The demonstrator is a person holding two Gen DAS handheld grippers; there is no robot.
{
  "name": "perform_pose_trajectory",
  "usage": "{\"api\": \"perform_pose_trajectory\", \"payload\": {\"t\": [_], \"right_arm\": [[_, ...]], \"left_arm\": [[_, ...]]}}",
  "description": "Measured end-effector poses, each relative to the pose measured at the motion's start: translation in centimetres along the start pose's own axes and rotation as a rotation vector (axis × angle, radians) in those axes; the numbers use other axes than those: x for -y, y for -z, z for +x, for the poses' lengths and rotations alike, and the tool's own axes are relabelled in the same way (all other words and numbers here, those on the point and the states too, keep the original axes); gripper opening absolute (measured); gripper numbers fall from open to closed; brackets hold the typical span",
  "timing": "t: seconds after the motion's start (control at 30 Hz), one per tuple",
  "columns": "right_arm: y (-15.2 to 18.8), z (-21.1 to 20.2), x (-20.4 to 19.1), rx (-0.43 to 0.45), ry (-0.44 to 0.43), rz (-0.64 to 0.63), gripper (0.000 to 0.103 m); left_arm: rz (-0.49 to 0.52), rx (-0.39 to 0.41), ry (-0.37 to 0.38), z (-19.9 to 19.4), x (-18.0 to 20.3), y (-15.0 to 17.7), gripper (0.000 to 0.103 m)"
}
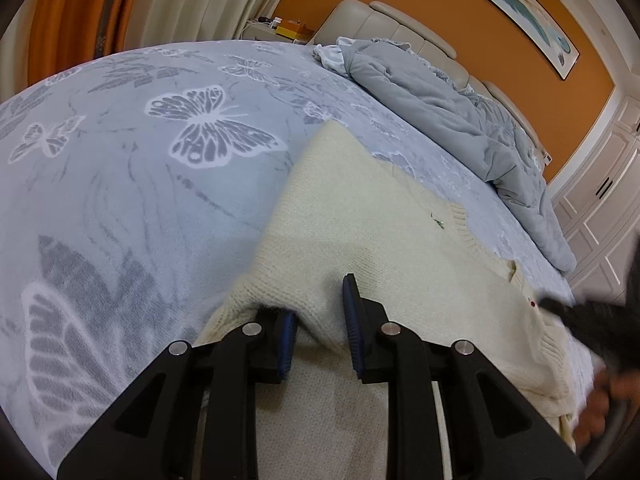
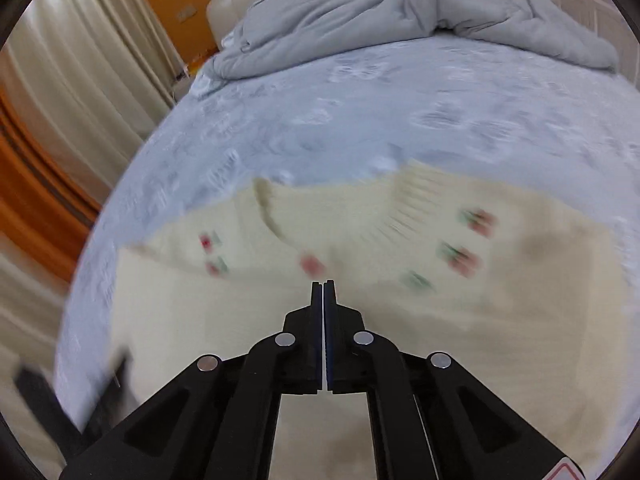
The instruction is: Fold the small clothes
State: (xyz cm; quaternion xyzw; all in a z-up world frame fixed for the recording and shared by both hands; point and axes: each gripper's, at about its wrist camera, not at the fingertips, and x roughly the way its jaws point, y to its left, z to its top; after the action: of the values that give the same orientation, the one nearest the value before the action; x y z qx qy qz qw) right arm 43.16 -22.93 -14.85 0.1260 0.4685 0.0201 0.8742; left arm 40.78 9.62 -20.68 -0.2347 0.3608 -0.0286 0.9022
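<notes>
Nearest the left camera, the left gripper (image 1: 320,320) was seen with its blue-padded fingers (image 1: 354,320) pinching a raised ridge of the cream knitted sweater (image 1: 360,208); the left pad was half buried in the knit. The grip was judged firm enough to hold that edge while the fold is made.

The right gripper (image 2: 323,286) was found with its fingers pressed together and nothing between them, poised over the same sweater (image 2: 240,320) near its red-and-green embroidered motifs (image 2: 460,258) (the view was blurred, so contact with the cloth could not be told).

The sweater was laid flat on the pale blue butterfly-print bedspread (image 1: 140,180), ribbed cuff (image 2: 416,200) uppermost in the right view.

For a clean fold, it was judged that the right fingers should be opened and set on an edge level with the left grip, so both sides are lifted evenly and no slack is dragged.

Farther off, a crumpled grey duvet (image 2: 400,4) was noted near the cream padded headboard (image 1: 400,28), well apart from the work.
</notes>
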Motion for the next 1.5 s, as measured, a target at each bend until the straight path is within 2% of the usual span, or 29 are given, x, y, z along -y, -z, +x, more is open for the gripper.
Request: {"api": "perform_pose_trajectory", "payload": {"t": [0.03, 0.07, 0.1, 0.13, 0.2, 0.23, 0.3, 0.33, 0.43, 0.53, 0.6, 0.63, 0.67, 0.73, 0.8, 0.83, 0.87, 0.93, 0.97, 1.07, 1.1, 1.13, 1.17, 1.23, 1.27, 1.37, 1.43, 1.5], "right_arm": [[0.8, 0.1, 0.5, -0.026, 0.018, -0.014, 0.001], [2.2, 0.4, 2.1, -0.081, 0.078, -0.028, 0.000], [3.2, -0.4, 4.1, -0.059, 0.035, 0.003, 0.000], [2.8, -0.4, 4.7, -0.043, 0.034, 0.049, 0.000], [3.3, -3.2, 6.4, -0.003, 0.143, 0.155, 0.000], [3.5, -4.3, 6.5, 0.009, 0.155, 0.177, 0.005], [3.6, -5.0, 6.2, -0.005, 0.097, 0.180, 0.005], [3.8, -4.9, 5.9, -0.020, 0.098, 0.166, 0.007], [3.7, -4.5, 6.9, -0.048, 0.180, 0.166, 0.015], [4.4, -4.6, 7.7, -0.030, 0.221, 0.238, 0.068], [5.0, -3.4, 7.6, -0.058, 0.172, 0.249, 0.040], [4.9, -3.1, 7.3, -0.063, 0.174, 0.242, 0.023], [4.6, -3.7, 7.2, -0.045, 0.152, 0.246, 0.009], [4.0, -5.6, 7.6, 0.010, 0.087, 0.279, 0.008], [4.1, -6.9, 8.5, 0.055, 0.097, 0.265, 0.007], [4.7, -5.7, 9.3, 0.009, 0.133, 0.264, 0.008], [5.5, -3.8, 10.0, -0.073, 0.157, 0.265, 0.005], [6.1, -4.1, 9.9, -0.043, 0.152, 0.224, 0.009], [5.8, -5.1, 9.4, -0.041, 0.144, 0.242, 0.011], [6.4, -9.0, 8.6, 0.021, 0.130, 0.238, 0.014], [7.5, -11.0, 8.7, 0.051, 0.133, 0.233, 0.018], [8.7, -12.6, 8.9, 0.063, 0.139, 0.228, 0.027], [10.0, -13.9, 9.2, 0.066, 0.147, 0.221, 0.040], [14.4, -17.3, 10.0, 0.060, 0.171, 0.199, 0.053], [16.8, -18.7, 10.5, 0.042, 0.180, 0.191, 0.056], [22.9, -21.0, 10.6, -0.056, 0.279, 0.136, 0.058], [26.4, -22.0, 10.1, -0.109, 0.292, 0.111, 0.061], [28.9, -22.5, 9.6, -0.140, 0.276, 0.126, 0.064]], "left_arm": [[0.003, -0.002, -0.005, 0.0, 0.2, 0.0, 0.022], [0.007, -0.005, -0.011, 0.0, 0.3, 0.0, 0.022], [0.010, -0.007, -0.015, 0.1, 0.4, -0.1, 0.022], [0.022, -0.013, -0.030, 0.1, 0.7, -0.1, 0.022], [0.051, -0.030, -0.075, 0.2, 1.4, -0.4, 0.022], [0.073, -0.043, -0.106, 0.3, 2.0, -0.5, 0.022], [0.138, -0.076, -0.180, 0.4, 3.3, -0.9, 0.023], [0.177, -0.091, -0.214, 0.4, 3.9, -0.9, 0.024], [0.288, -0.154, -0.304, 0.4, 6.0, -1.4, 0.024], [0.260, -0.223, -0.316, 0.5, 6.0, -2.4, 0.025], [0.256, -0.285, -0.336, 1.3, 6.0, -3.0, 0.025], [0.270, -0.308, -0.351, 1.7, 6.0, -3.1, 0.025], [0.293, -0.326, -0.366, 2.0, 6.3, -3.2, 0.025], [0.335, -0.354, -0.388, 2.3, 6.6, -3.1, 0.025], [0.379, -0.371, -0.403, 2.4, 6.9, -2.4, 0.025], [0.410, -0.373, -0.414, 2.6, 7.0, -2.1, 0.026], [0.440, -0.371, -0.425, 2.6, 7.3, -1.8, 0.026], [0.481, -0.356, -0.449, 2.5, 7.7, -1.3, 0.026], [0.483, -0.355, -0.451, 2.4, 7.8, -1.4, 0.026], [0.452, -0.363, -0.404, 0.8, 7.4, -1.8, 0.029], [0.455, -0.368, -0.395, -0.5, 7.0, -1.7, 0.046], [0.465, -0.375, -0.405, -1.4, 6.8, -1.4, 0.071], [0.476, -0.382, -0.414, -2.4, 6.4, -1.0, 0.076], [0.530, -0.404, -0.425, -5.0, 5.4, 0.2, 0.076], [0.555, -0.418, -0.441, -6.3, 4.8, 1.0, 0.076], [0.541, -0.469, -0.440, -9.6, 3.2, 2.7, 0.079], [0.509, -0.502, -0.425, -11.9, 2.3, 4.0, 0.084], [0.498, -0.520, -0.418, -13.4, 1.8, 5.1, 0.085]]}}
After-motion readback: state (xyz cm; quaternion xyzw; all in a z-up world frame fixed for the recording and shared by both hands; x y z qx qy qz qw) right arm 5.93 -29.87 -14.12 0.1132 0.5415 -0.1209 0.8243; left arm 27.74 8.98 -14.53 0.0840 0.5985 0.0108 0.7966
